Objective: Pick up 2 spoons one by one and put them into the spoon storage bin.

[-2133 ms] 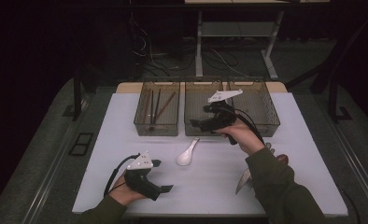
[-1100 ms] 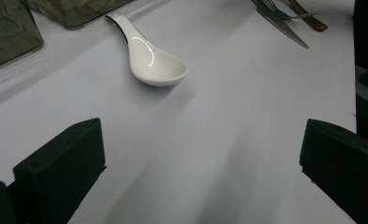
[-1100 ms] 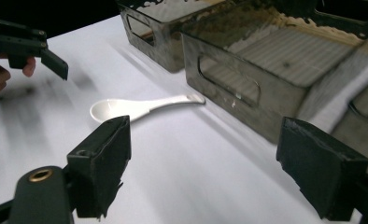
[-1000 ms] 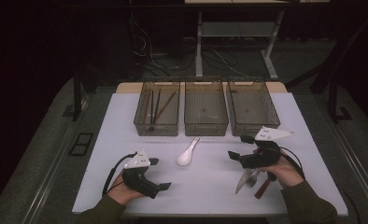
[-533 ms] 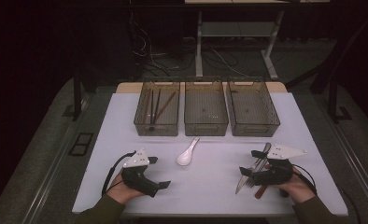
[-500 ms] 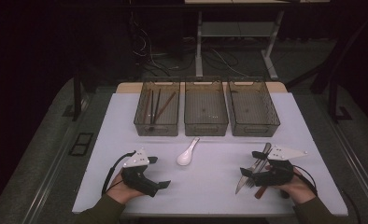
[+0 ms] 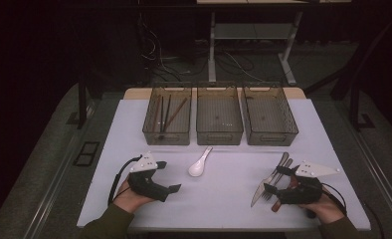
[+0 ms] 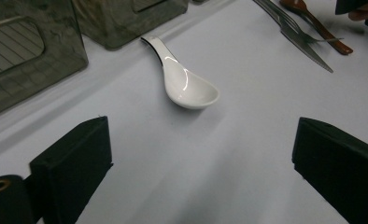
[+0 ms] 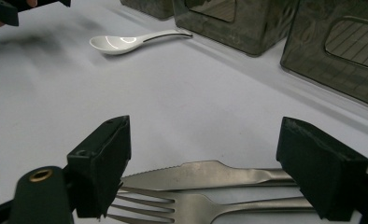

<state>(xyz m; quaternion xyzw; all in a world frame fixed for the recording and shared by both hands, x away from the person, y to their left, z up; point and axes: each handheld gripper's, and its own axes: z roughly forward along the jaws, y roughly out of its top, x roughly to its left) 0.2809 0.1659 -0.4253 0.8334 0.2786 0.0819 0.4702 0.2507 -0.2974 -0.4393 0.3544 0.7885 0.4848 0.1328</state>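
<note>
I am holding my right gripper (image 9: 203, 163) wide open over the knife (image 9: 205, 175) and fork (image 9: 191, 205); my left gripper (image 8: 201, 168) is gaping, empty.

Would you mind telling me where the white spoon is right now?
In the high view the spoon lies on the table's middle, just in front of the centre bin, between the two hand-held grippers and touching neither.
</note>
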